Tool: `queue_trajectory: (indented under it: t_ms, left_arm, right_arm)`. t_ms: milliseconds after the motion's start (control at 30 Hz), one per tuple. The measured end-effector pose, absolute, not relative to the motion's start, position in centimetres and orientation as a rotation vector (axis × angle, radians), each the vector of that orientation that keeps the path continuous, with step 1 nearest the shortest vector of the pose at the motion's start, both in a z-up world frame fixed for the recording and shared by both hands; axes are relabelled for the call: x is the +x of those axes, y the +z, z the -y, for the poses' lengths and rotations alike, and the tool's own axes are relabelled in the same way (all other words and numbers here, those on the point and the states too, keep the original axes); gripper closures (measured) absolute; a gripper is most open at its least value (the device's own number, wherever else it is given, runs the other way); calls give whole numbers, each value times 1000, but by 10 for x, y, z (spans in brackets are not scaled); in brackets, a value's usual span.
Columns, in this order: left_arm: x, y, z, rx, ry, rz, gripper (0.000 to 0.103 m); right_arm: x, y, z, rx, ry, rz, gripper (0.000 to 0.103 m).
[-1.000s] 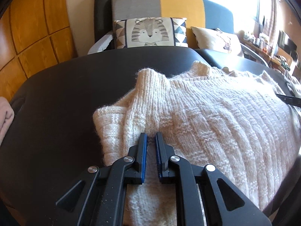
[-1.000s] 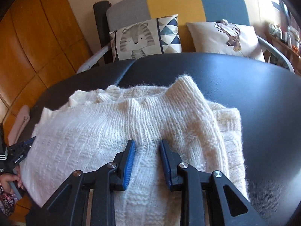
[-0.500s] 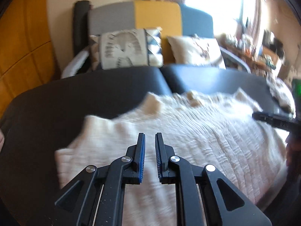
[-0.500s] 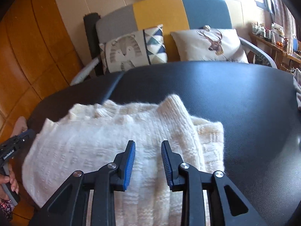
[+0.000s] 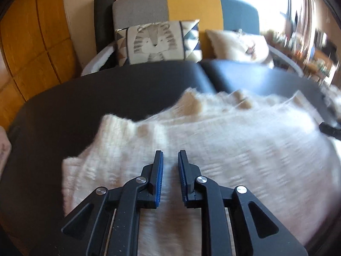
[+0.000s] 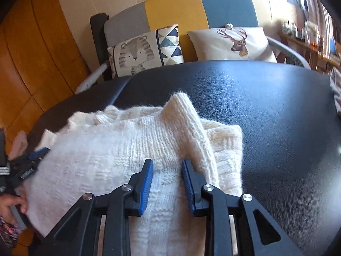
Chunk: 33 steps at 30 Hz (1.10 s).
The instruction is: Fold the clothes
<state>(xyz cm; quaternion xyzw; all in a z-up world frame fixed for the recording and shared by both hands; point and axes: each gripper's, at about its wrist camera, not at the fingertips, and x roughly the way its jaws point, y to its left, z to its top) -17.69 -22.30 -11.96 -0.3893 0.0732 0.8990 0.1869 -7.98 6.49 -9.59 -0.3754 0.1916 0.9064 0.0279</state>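
Sweater (image 6: 119, 162) lies folded beneath both slightly parted, empty tools (image 5: 170, 155) (image 6: 167, 163); no legible writing.

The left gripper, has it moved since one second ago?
Yes. The left gripper has pulled back toward the sweater's near edge: against the black table, its tips now sit farther from the folded sleeve.

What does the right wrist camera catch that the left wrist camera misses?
Only the right wrist view shows the deer print clearly on the white cushion, plus the person's left hand at the edge. Only the left wrist view shows its own open left gripper head-on. Both share the cream knitted sweater on the black padded table, the tiger-print cushion, and the grey, yellow and blue sofa.
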Motion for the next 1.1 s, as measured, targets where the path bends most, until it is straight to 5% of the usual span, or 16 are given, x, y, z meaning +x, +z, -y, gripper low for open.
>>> queue_trajectory:
  t_ms: [633, 1100]
  left_arm:
    - [-121, -130, 174, -1026, 2329, -153, 86]
    - [-121, -140, 172, -1042, 2297, -179, 85]
  right_arm:
    - [30, -163, -152, -1115, 2451, -1556, 55]
    - [-12, -163, -135, -1251, 2514, -1520, 46]
